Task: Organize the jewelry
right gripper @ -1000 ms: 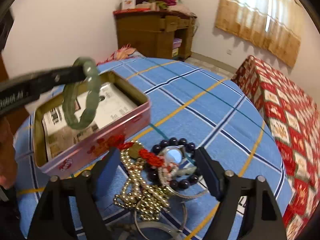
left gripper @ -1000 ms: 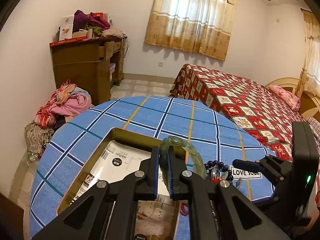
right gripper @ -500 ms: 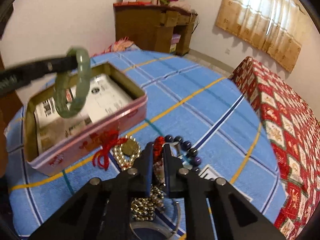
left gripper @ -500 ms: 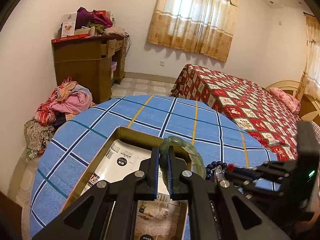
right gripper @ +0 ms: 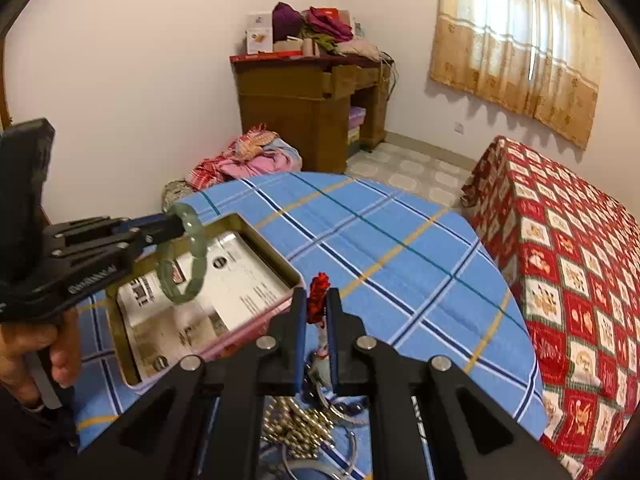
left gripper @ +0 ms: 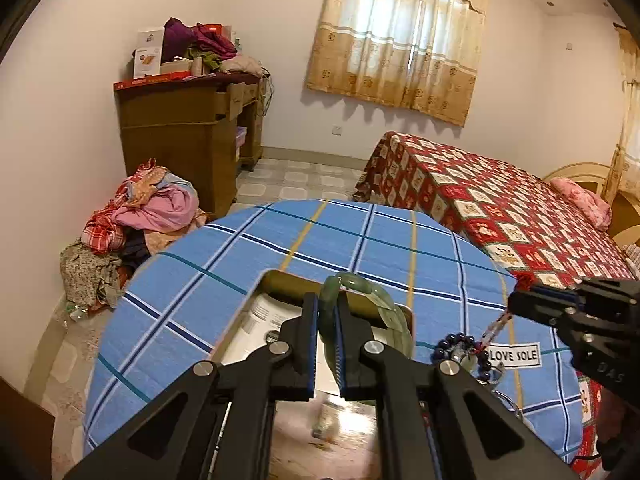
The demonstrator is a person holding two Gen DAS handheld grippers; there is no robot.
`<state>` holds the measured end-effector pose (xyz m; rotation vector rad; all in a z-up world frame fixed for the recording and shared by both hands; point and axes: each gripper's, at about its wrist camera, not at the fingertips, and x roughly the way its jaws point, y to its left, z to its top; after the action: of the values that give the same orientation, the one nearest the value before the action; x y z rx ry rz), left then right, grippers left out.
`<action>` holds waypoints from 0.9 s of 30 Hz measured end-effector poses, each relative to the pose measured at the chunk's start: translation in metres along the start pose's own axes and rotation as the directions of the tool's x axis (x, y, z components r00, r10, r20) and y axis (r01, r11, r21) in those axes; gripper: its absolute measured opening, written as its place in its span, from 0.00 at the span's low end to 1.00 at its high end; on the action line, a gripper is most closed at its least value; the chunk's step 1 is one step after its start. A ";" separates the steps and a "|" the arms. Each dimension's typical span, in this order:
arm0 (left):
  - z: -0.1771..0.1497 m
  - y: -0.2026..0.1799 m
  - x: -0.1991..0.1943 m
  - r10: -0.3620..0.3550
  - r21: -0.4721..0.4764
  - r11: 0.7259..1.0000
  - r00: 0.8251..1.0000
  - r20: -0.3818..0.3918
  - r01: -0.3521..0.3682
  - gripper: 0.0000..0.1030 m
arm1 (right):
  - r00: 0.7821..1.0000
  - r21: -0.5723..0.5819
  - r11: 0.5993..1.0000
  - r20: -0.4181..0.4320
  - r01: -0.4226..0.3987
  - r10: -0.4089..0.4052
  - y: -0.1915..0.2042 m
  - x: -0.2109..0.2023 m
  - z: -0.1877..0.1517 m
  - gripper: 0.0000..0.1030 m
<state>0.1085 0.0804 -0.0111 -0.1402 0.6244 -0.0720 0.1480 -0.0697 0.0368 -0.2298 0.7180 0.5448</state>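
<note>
My left gripper (left gripper: 326, 312) is shut on a green jade bangle (left gripper: 376, 300) and holds it above the open pink tin box (right gripper: 256, 326). The bangle also shows in the right wrist view (right gripper: 188, 256), hanging over the box's paper lining. My right gripper (right gripper: 318, 304) is shut on a red knotted cord (right gripper: 318, 288) and lifts it off the jewelry pile; it also shows in the left wrist view (left gripper: 520, 304). A dark bead bracelet (left gripper: 460, 350) lies on the blue checked cloth (right gripper: 400, 240). Gold beads (right gripper: 296, 428) lie under my right gripper.
A silver bangle (right gripper: 320, 468) lies at the near edge. A white "LOVE SOLE" label (left gripper: 514, 355) lies on the cloth. A red-covered bed (left gripper: 500, 208) stands right of the round table. A wooden desk (left gripper: 188, 136) and a clothes heap (left gripper: 140, 216) are beyond it.
My right gripper closed on the red cord and has raised it from the pile. My left gripper moved the bangle further over the box.
</note>
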 end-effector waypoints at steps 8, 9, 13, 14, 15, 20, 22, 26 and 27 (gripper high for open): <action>0.009 0.010 0.005 0.023 0.012 1.000 1.000 -0.007 -0.023 0.06 | 0.998 -0.034 0.999 0.058 -0.029 0.031 0.018 -0.007 0.024 0.11; 0.010 0.011 0.006 0.026 0.014 1.000 1.000 -0.008 -0.026 0.06 | 0.997 -0.037 0.999 0.066 -0.032 0.034 0.019 -0.008 0.027 0.11; 0.015 0.015 0.011 0.040 0.025 0.999 0.999 -0.015 -0.040 0.06 | 0.995 -0.040 0.998 0.084 -0.049 0.052 0.024 -0.006 0.036 0.11; 0.016 0.017 0.014 0.045 0.027 0.999 0.999 -0.020 -0.044 0.06 | 0.994 -0.035 0.998 0.088 -0.058 0.061 0.025 -0.003 0.038 0.11; 0.016 0.018 0.016 0.047 0.028 0.999 0.999 -0.023 -0.047 0.06 | 0.994 -0.033 0.997 0.091 -0.064 0.067 0.026 -0.001 0.039 0.11; 0.015 0.025 0.026 0.062 0.025 0.998 0.997 -0.047 -0.060 0.06 | 0.992 -0.016 0.996 0.093 -0.083 0.085 0.029 0.010 0.042 0.11; 0.015 0.026 0.030 0.064 0.026 0.998 0.996 -0.057 -0.063 0.06 | 0.993 -0.008 0.996 0.084 -0.088 0.088 0.030 0.018 0.041 0.11; 0.015 0.027 0.038 0.068 0.038 0.997 0.995 -0.079 -0.065 0.06 | 0.994 0.017 0.995 0.042 -0.102 0.102 0.030 0.036 0.035 0.11; 0.015 0.027 0.039 0.072 0.039 0.997 0.994 -0.083 -0.069 0.06 | 0.994 0.022 0.994 0.024 -0.104 0.103 0.030 0.043 0.033 0.11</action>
<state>0.1498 0.1048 -0.0263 -0.0800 0.7109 -0.0214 0.1768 -0.0158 0.0313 -0.1648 0.7163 0.6366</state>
